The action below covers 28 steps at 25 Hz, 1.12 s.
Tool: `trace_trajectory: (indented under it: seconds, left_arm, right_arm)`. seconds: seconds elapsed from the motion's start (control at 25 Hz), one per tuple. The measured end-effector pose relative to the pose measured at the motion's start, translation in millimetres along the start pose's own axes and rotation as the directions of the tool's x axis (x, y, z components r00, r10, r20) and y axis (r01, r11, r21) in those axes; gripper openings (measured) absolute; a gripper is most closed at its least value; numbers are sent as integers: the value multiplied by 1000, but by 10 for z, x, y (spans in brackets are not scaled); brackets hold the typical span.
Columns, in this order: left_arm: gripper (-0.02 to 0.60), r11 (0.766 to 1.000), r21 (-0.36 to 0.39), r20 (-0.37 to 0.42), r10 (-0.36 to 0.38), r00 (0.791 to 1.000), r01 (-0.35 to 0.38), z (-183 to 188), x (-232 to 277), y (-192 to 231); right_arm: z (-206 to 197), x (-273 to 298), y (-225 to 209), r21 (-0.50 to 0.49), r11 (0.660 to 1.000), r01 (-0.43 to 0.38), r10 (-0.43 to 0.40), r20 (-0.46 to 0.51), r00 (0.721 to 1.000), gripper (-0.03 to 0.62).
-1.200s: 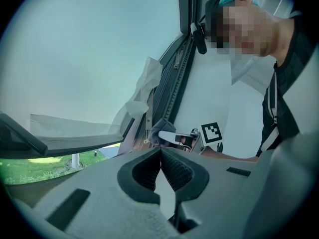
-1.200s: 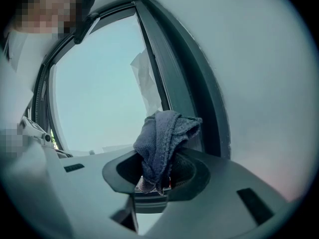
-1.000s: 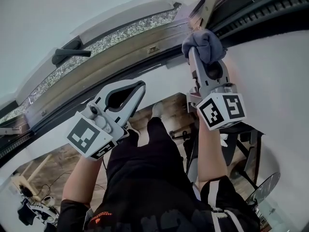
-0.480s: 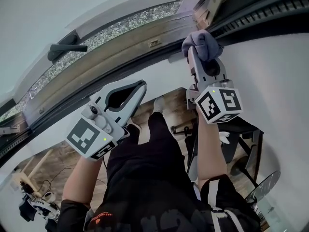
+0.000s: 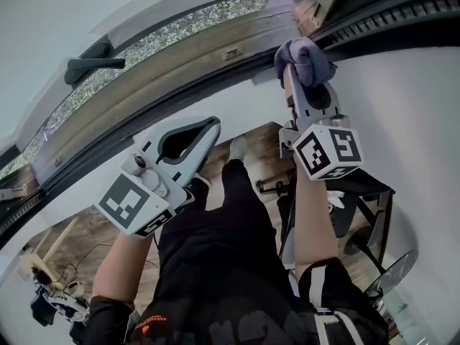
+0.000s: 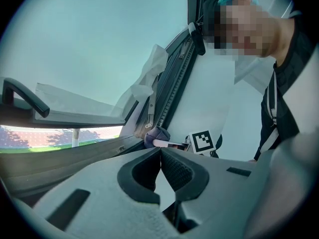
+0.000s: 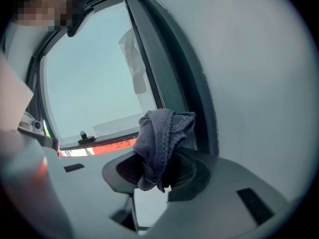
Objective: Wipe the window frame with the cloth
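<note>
Head view: cloth (image 5: 305,56), clamped in right gripper (image 5: 298,77), has barely shifted along window frame (image 5: 180,70) near its corner, so wiping looks local | left gripper view: left gripper (image 6: 160,152) jaws together, empty | right gripper view: jaws pinch bunched cloth

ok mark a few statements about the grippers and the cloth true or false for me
1. The right gripper is shut on the cloth. True.
2. The left gripper holds a second cloth. False: its fingers are together with nothing between them.
3. The cloth is up at the window frame. True.
4. The window handle sits right under the cloth. False: in the head view it is far off to the left along the frame.
</note>
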State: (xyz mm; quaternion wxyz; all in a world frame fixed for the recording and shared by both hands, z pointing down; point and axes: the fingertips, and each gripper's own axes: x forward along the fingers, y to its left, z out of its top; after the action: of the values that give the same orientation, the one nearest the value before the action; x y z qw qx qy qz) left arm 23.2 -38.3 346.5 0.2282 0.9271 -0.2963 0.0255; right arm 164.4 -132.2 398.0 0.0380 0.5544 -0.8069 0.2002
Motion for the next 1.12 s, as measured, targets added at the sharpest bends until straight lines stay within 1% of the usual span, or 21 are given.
trace_trajectory:
  seconds: [0.28, 0.76, 1.12]
  left_arm:
    - [20, 1000, -1, 4, 9, 1000, -9, -34, -115, -8]
    - [20, 999, -19, 21, 43, 999, -42, -117, -434, 42]
    - [20, 999, -18, 27, 51, 998, -50, -152, -652, 46]
  right_arm:
    - [-88, -33, 118, 11, 1000, -10, 10, -8, 1000, 114]
    - [-250, -9, 536, 1, 998, -64, 64, -31, 997, 114]
    - [-364, -26, 852, -3, 995, -99, 98, -43, 994, 114]
